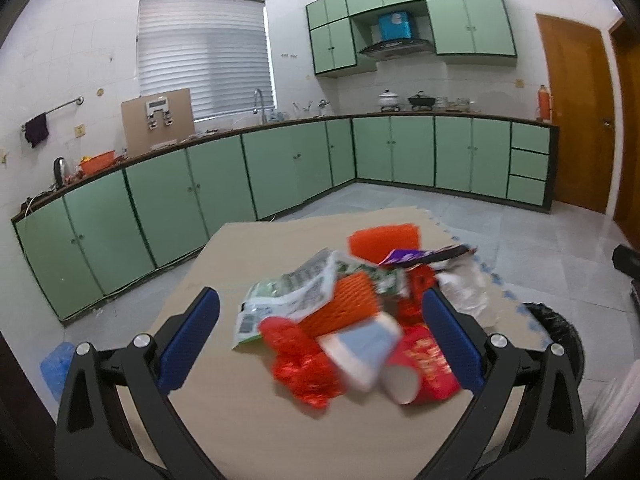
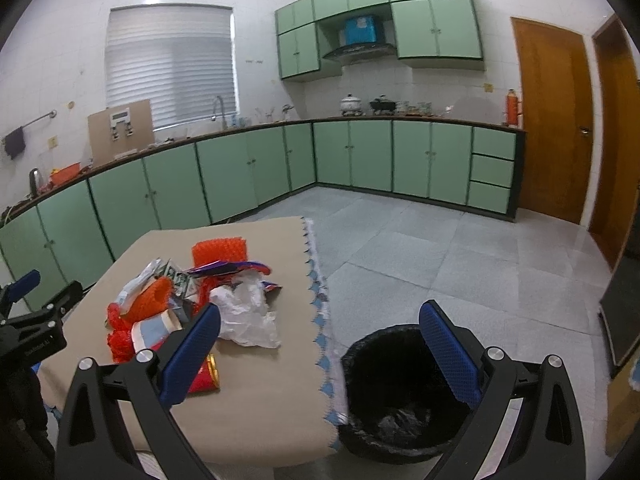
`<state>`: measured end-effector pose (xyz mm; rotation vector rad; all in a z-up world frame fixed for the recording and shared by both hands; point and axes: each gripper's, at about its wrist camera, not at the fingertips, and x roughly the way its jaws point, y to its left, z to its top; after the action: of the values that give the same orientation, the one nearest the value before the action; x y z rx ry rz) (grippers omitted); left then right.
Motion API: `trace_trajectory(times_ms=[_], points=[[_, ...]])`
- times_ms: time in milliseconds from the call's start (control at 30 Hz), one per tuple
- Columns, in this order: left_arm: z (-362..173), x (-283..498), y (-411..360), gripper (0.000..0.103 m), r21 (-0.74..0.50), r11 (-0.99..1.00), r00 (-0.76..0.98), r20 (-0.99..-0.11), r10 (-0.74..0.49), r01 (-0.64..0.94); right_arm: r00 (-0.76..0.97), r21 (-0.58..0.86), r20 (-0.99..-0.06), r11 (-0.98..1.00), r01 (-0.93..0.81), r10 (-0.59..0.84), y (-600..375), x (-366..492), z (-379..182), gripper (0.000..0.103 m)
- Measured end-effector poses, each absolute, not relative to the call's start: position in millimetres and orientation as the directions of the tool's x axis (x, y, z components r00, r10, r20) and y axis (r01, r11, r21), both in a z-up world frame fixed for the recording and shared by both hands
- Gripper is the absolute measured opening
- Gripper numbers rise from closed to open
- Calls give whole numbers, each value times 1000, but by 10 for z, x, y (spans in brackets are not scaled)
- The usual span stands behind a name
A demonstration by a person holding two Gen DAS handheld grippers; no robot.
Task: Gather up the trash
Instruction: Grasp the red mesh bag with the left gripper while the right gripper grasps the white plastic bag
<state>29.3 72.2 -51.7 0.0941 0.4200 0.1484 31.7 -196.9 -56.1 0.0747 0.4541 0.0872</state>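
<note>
Two blue-padded grippers, the left gripper (image 1: 320, 336) and the right gripper (image 2: 320, 356), gape wide and hold nothing. Heaped trash sits mid-table (image 2: 260, 392): a blue-and-white paper cup (image 1: 362, 350) lies tipped, mouth toward the camera, beside a red paper cup (image 1: 420, 372). Right of the table stands a black-lined bin (image 2: 400, 392).
</note>
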Motion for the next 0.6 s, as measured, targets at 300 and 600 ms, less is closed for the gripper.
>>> trace_trajectory(times_ms=[300, 600], points=[[-815, 450, 1040, 98, 109, 983, 894, -409, 182, -150, 886, 67, -421, 981, -184, 195, -1580, 748, -808, 94], [-990, 654, 1157, 97, 61, 984, 887, -425, 180, -170, 855, 98, -455, 968, -231, 251, -1371, 1172, -1037, 89]])
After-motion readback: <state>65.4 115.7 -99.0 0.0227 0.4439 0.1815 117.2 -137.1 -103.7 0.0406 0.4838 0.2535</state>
